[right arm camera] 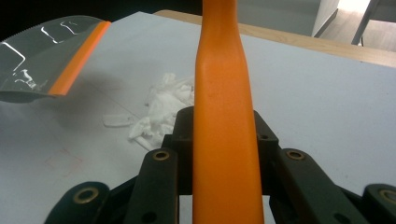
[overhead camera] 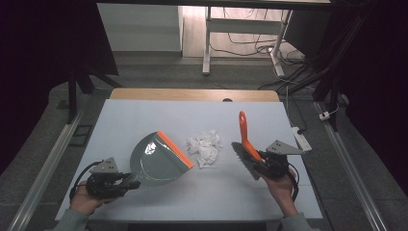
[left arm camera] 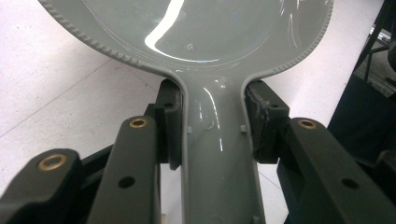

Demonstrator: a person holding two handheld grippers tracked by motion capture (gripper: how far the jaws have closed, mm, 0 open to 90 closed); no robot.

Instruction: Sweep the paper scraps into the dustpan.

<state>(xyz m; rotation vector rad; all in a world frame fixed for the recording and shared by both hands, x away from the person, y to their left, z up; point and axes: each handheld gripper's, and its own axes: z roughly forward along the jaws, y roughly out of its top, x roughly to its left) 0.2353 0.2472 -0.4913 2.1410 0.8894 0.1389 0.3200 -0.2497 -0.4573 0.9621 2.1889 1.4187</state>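
Left gripper [overhead camera: 129, 184]: we see its jaws clamped on the grey handle of the dustpan [overhead camera: 159, 161], one pad pressing each side of the neck where handle widens into pan. In the left gripper view the pads [left arm camera: 172, 122] sit flush against the handle, no gap. The pan spreads ahead of the jaws, its orange lip [overhead camera: 175, 149] at the far end, tilted up off the table [overhead camera: 144, 202].

Between the two tools: crumpled paper [overhead camera: 205, 147] on the table, just past the dustpan lip and just short of the brush bristles, touching neither.

Right gripper [overhead camera: 257, 165]: we see its jaws closed tight on the brush [overhead camera: 246, 144], gripping the orange handle low down. Handle runs straight out ahead of the jaws [right arm camera: 223, 121]; the grey bristle head hangs beside them, toward the paper. The brush is held off the table.
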